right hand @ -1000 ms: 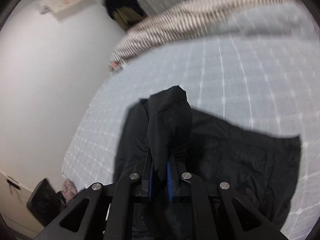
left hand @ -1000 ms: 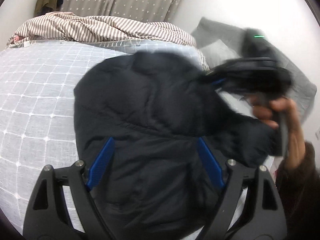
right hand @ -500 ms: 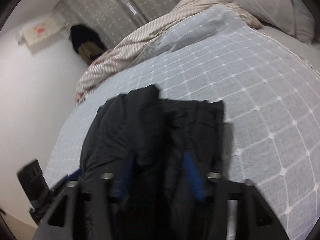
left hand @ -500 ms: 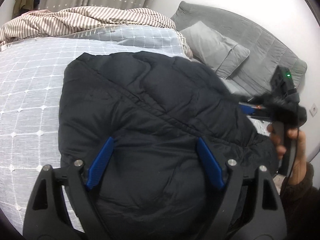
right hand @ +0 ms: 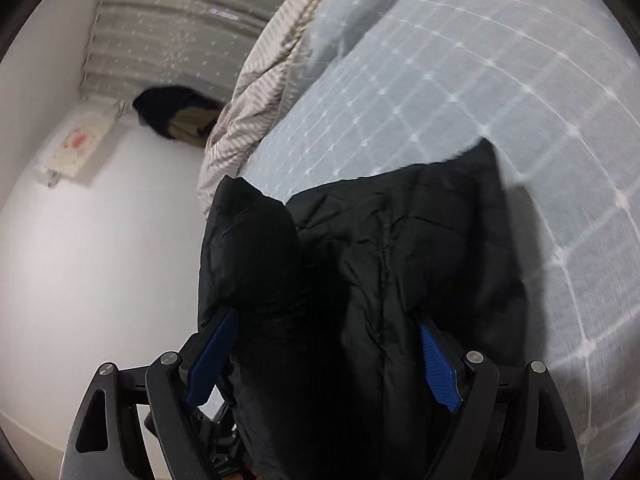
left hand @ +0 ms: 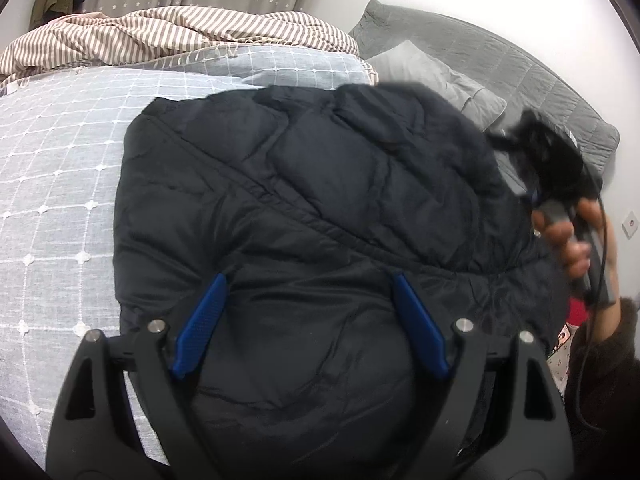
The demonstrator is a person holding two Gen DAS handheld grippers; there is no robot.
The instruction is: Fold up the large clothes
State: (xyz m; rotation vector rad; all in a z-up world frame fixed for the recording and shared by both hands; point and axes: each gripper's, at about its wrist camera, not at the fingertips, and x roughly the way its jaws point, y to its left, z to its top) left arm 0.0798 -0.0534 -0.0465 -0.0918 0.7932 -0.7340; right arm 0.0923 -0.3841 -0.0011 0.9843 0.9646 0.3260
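Observation:
A black padded jacket [left hand: 320,184] lies folded on the bed and fills the middle of the left wrist view. My left gripper [left hand: 309,280] hovers open over its near part, blue pads wide apart, gripping nothing. In the right wrist view the same jacket [right hand: 400,240] lies under my right gripper [right hand: 328,316], whose jaws are opening; cloth lies between the pads, but they do not press on it. That right gripper [left hand: 552,160] shows blurred at the jacket's right edge, held by a hand [left hand: 568,236].
The bed has a pale blue checked cover [left hand: 60,184]. A striped duvet [left hand: 180,36] is bunched at the far side, with a grey pillow [left hand: 432,76] and grey quilted headboard [left hand: 520,68] at the far right. A white wall [right hand: 100,260] borders the bed.
My right gripper went from shut on a raised fold of the jacket to wide apart, and the fold now lies on the jacket. The right hand swung off to the jacket's right edge.

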